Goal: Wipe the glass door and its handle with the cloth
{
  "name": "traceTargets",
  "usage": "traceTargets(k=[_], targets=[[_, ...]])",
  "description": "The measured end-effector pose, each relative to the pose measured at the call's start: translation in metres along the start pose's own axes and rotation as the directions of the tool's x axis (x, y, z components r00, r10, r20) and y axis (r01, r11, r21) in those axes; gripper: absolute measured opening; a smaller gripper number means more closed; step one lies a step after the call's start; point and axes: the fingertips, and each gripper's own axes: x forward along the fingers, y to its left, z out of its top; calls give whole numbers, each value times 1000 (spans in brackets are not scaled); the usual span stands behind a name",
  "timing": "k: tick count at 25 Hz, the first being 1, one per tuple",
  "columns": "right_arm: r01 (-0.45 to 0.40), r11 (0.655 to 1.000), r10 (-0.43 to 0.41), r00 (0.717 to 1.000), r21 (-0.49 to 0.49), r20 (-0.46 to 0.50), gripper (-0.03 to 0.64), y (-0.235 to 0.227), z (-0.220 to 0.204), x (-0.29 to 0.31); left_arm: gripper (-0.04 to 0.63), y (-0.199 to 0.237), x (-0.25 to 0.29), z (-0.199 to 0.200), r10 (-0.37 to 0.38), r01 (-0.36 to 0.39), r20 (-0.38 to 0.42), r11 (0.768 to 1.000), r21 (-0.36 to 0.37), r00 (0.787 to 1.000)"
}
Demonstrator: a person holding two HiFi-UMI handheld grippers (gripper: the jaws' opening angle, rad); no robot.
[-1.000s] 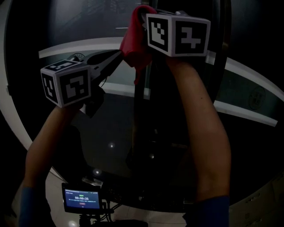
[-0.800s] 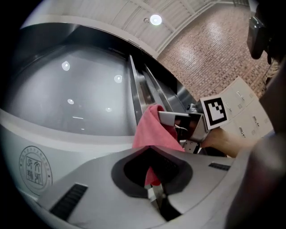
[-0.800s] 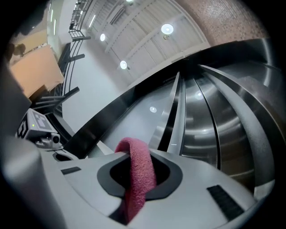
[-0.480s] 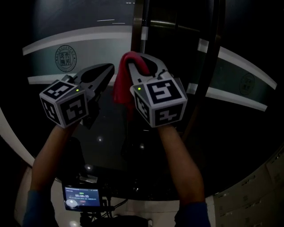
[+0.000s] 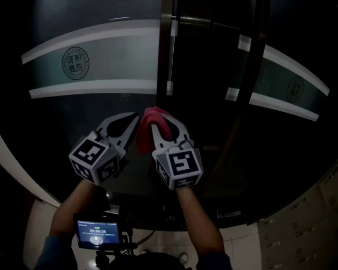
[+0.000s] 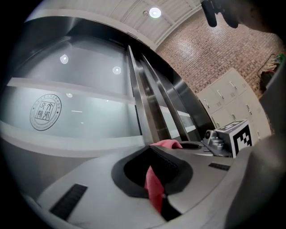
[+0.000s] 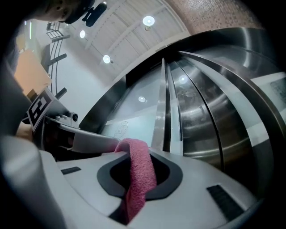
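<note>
Dark glass door [image 5: 105, 63] with frosted bands fills the frame, and its steel handle [image 5: 165, 52] runs down the upper centre. Within the last second both grippers have been brought from the top of the frame down to lower centre. The cloth [image 5: 148, 132] is pinched in the closed jaws of the right gripper [image 5: 165, 126] and the left gripper [image 5: 127, 125] alike. A downward stroke beside the handle appears completed, though much glass is probably left unwiped.

Brick wall [image 6: 214, 49], slatted ceiling [image 6: 129, 10] with round lights [image 6: 155, 12], pale lockers [image 6: 228, 96] alongside
</note>
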Motion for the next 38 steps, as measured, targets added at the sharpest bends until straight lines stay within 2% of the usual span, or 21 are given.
traceTargets(k=[7, 13, 17, 21, 25, 30, 33, 38], targets=[[17, 1000, -17, 999, -1, -34, 28, 3, -5, -6, 14, -10, -2, -9, -36, 37, 19, 999, -33, 999], [37, 999, -38, 998, -15, -54, 28, 16, -5, -45, 14, -13, -14, -13, -8, 7, 99, 1000, 4, 995], [37, 999, -38, 995, -15, -97, 28, 26, -22, -86, 14, -32, -29, -41, 21, -20, 63, 1000, -21, 998], [43, 996, -37, 996, 74, -80, 28, 27, -26, -134, 14, -60, -45, -62, 61, -60, 21, 997, -50, 998], [35, 995, -29, 998, 89, -62, 28, 28, -20, -191, 15, -105, -63, -67, 120, -120, 3, 992, -35, 993], [11, 994, 4, 991, 110, -134, 28, 38, -9, -256, 14, -166, -83, -73, 120, -122, -27, 990, -73, 992], [13, 993, 6, 987, 116, -162, 28, 43, -8, -282, 14, -188, -99, -79, 116, -118, -37, 990, -78, 993], [29, 990, -6, 985, 136, -170, 28, 52, -1, -296, 14, -214, -115, -66, 84, -87, -34, 993, -79, 996]])
